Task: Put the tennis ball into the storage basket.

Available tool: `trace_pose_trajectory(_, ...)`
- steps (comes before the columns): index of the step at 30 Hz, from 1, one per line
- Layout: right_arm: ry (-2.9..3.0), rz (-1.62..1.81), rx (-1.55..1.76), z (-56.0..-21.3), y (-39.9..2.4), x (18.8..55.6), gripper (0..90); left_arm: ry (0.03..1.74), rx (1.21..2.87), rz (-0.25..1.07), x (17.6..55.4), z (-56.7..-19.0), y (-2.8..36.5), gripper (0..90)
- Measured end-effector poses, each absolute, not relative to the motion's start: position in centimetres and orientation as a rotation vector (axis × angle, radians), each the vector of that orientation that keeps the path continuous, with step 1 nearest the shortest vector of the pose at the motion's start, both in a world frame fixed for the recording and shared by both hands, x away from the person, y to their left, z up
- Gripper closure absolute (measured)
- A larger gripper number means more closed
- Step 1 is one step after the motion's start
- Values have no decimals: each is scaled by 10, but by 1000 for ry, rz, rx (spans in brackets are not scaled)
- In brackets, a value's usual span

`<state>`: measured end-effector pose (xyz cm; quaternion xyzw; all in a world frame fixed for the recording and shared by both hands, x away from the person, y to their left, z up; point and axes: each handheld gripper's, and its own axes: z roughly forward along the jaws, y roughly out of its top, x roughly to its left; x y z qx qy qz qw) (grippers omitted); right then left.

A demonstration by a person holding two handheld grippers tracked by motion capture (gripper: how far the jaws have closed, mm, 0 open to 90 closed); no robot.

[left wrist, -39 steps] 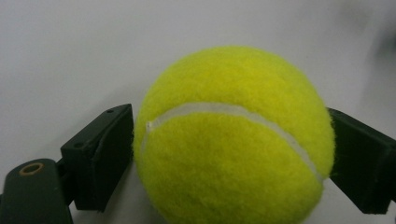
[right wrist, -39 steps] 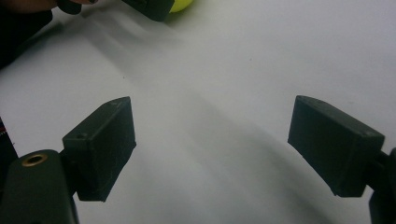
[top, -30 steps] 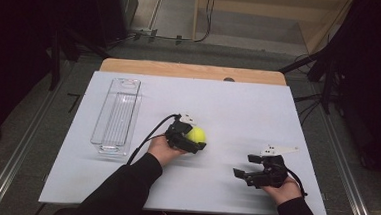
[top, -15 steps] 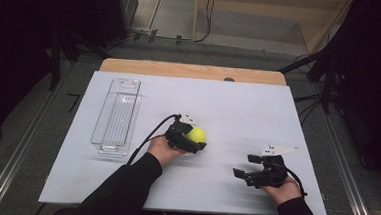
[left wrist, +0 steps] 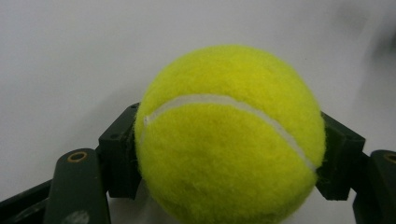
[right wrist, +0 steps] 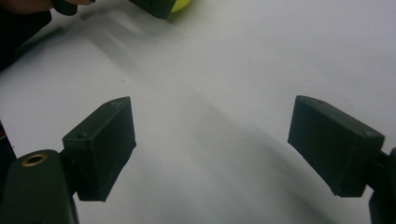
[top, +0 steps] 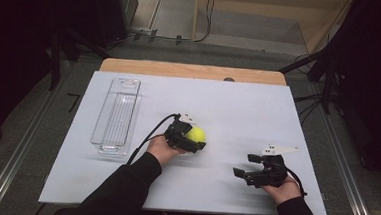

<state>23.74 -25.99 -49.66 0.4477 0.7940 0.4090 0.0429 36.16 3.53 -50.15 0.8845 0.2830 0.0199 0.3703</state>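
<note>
A yellow tennis ball [top: 196,134] sits near the middle of the white table, with my left gripper [top: 192,137] shut on it. In the left gripper view the ball [left wrist: 231,135] is pressed between both black jaws, with the pads [left wrist: 122,149] touching its sides. My right gripper [top: 240,173] rests low at the front right of the table, open, with nothing between its jaws. The right gripper view has its pads [right wrist: 102,144] wide apart over bare table, and a sliver of the ball [right wrist: 180,5] at the top edge.
A clear plastic tray [top: 117,114] lies lengthwise on the left part of the white table top [top: 238,105]. A wooden strip [top: 190,70] runs along the table's far edge. Black cable trails from the left gripper toward the person's sleeve.
</note>
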Motion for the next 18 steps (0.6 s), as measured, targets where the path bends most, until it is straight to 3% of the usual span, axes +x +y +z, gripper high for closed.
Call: trace_pose_trajectory(18,2425,1253,1361,-496,-260,237,130,712,2302,20,359,-476,38,267)
